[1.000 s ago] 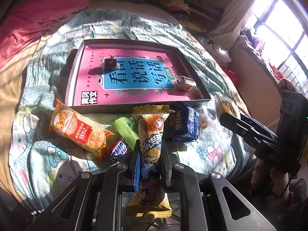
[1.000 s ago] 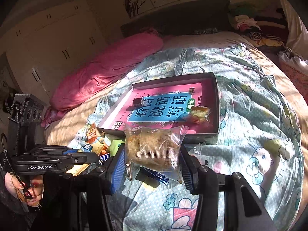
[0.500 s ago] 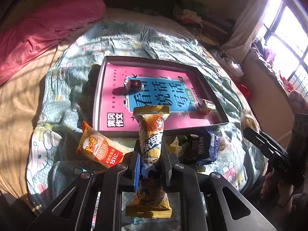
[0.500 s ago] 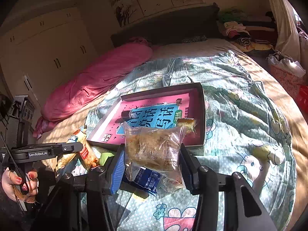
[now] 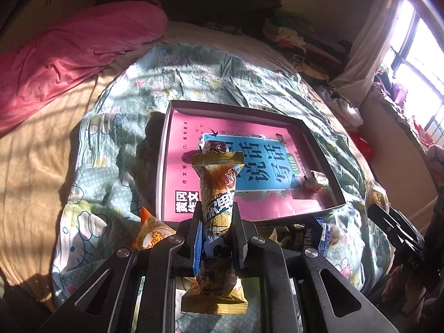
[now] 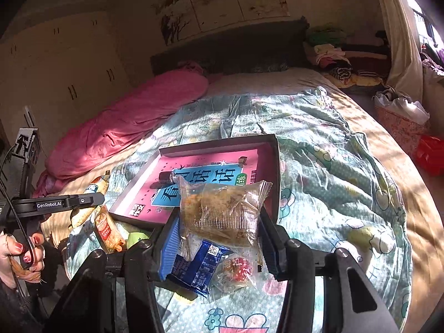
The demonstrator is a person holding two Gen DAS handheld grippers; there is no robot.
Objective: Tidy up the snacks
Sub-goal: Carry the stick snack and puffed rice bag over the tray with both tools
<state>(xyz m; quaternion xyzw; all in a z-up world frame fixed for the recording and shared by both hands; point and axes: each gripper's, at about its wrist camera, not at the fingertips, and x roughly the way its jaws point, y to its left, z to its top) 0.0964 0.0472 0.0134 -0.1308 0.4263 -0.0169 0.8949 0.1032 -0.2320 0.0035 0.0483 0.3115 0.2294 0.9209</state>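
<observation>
Now, left to right, every place given relative to the box:
Pink quilt (image 5: 69,55): well off to the left of and beyond the box, bunched along the bed's edge.
Patterned bedspread (image 5: 116,138): spread under the box, lit in patches by the sun.
Orange snack bag (image 5: 152,236): on the bedspread just outside the box's near left corner, partly hidden behind the left tongs.
Left tongs (image 5: 216,238): pressed together on the long brown and gold snack (image 5: 217,188), which they hold upright, its top end in front of the box's near edge.
Box (image 5: 163,161): shallow, grey-rimmed, lying flat on the bedspread, with a pink and blue book cover (image 5: 258,166) filling its floor.
Dark wrapped sweet (image 5: 215,147): inside the box, on the book cover, towards the far left part.
Small wrapped snack (image 5: 316,179): inside the box, close to its right wall.
Blue packet (image 6: 199,263): on the bedspread just outside the box's near edge, under the right tongs.
Small clear packet with red print (image 6: 236,272): right beside the blue packet, also on the near side of the box.
Right tongs (image 6: 219,233): partly spread, pinching a clear packet with a brown cake (image 6: 222,211); the packet is up off the bedspread, in front of the box's near right corner.
</observation>
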